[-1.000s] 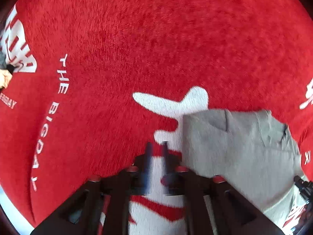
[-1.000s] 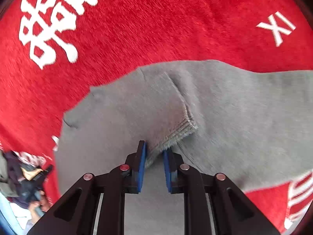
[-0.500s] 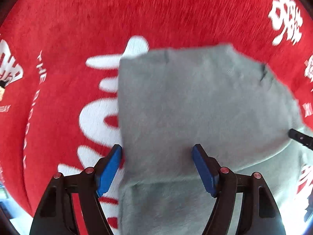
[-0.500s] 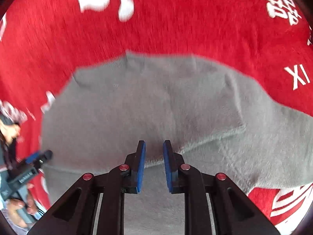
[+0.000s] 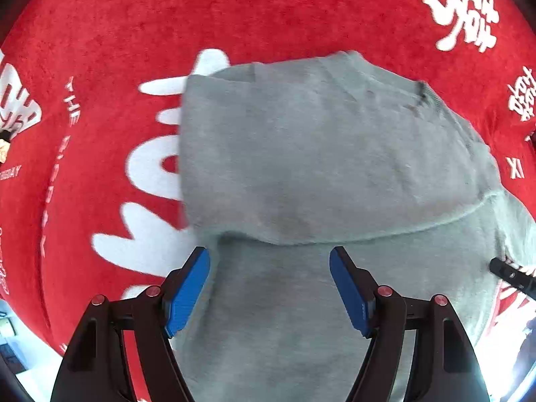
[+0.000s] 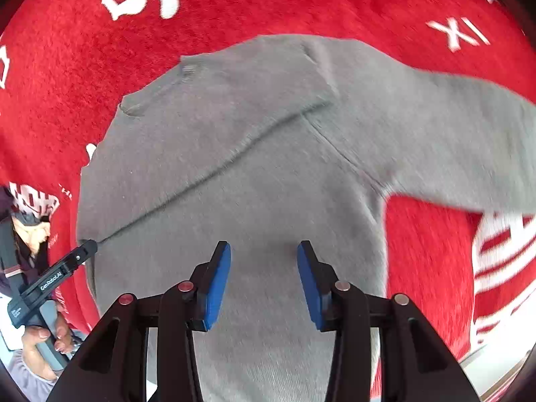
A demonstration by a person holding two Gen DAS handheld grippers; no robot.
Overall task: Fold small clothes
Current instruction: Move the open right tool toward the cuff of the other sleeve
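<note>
Since it's a soft knit, the grey sweater (image 5: 318,154) is going to drape and slide rather than hold a shape, and it's looking light enough that one pinch on an edge should carry a whole flap. In the left wrist view it's lying flat on the red printed cloth (image 5: 268,10) covering the tabletop, spreading out ahead of the left gripper (image 5: 269,284) and running underneath it. One part is already sitting doubled over the body, and its hem (image 5: 368,234) is crossing just ahead of the fingertips. The left gripper is standing wide open, blue pads (image 5: 186,291) well apart, pinching nothing; I can't tell if it's actually touching the knit or hovering just over it.

Over in the right wrist view, the same sweater is filling the area in front of the right gripper (image 6: 264,281), with the folded edge (image 6: 234,157) running diagonally ahead of it and off to its left. A loose sleeve (image 6: 469,154) is trailing away to its right over the red cloth. This gripper is parted too, though less wide than the other, and it's empty over plain grey fabric. The left gripper's tip is poking in at the far left. I'd be grabbing that sleeve near the cuff or seam next, since a doubled edge gives more to bite on than a single flat layer.
</note>
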